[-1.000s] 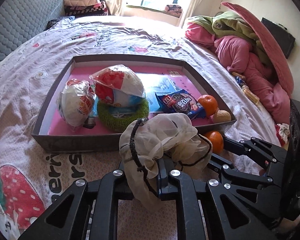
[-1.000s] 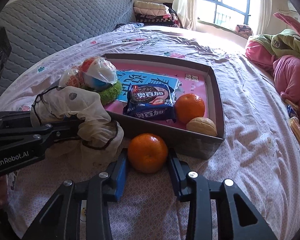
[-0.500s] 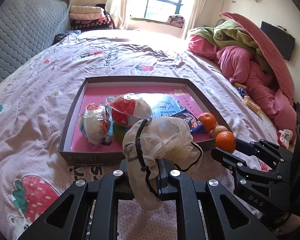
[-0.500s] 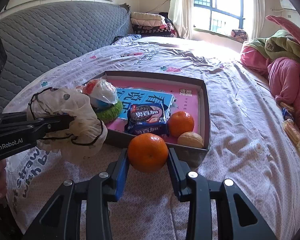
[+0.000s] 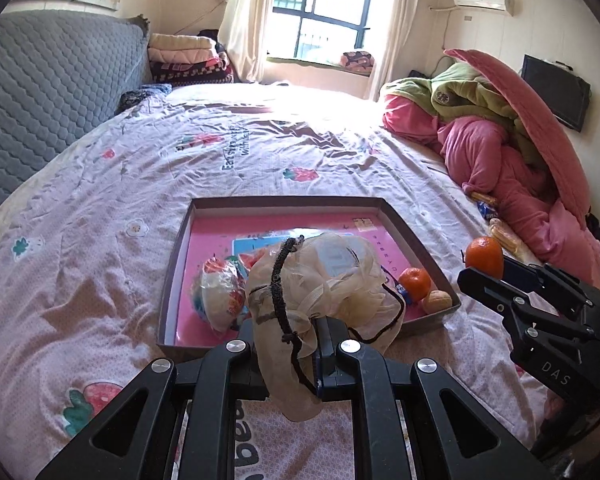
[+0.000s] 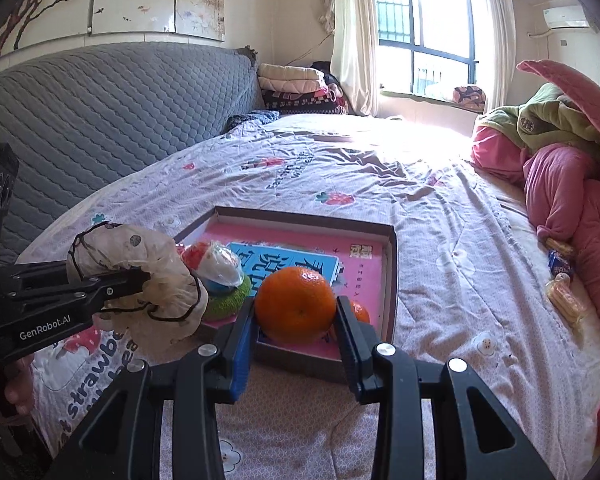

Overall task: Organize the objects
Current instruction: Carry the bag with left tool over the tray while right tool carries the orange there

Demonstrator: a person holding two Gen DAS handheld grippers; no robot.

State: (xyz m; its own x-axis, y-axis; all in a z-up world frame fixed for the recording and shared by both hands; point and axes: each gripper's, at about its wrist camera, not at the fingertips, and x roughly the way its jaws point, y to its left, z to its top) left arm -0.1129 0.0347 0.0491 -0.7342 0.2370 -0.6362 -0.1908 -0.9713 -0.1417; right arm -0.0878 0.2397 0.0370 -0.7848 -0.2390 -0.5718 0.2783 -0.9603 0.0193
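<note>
While you look along your left gripper (image 5: 288, 354), its fingers are clenched on a crumpled beige mesh bag (image 5: 320, 292) with a dark drawstring, and the bag bulges up above the fingertips and hangs below them, clear of the bedsheet (image 5: 100, 208). Beyond it on the bed lies the shallow grey box (image 5: 416, 240) with a pink floor; inside you can see a plastic-wrapped snack (image 5: 220, 296) at the left, a mandarin (image 5: 415, 282) and a small tan walnut-like thing (image 5: 436, 301) in the near right corner (the bag hides the middle of the box). At the right, your right gripper (image 5: 485, 269) shows from the side, with an orange (image 5: 484, 256) at its tip. Seen from the right wrist, your right gripper (image 6: 296, 322) is clamped on that orange (image 6: 295, 304), one pad on each side, held in the air in front of the box's (image 6: 392, 280) near edge. Inside the box there lie a blue booklet (image 6: 300, 264), a green ring-shaped scrubber (image 6: 228, 300) with a wrapped packet (image 6: 216, 264) on it, and the mandarin (image 6: 360, 312) partly hidden behind your finger. At the left your left gripper (image 6: 140, 278) holds the mesh bag (image 6: 148, 276), and part of your hand (image 6: 18, 384) shows at the frame's edge.
</note>
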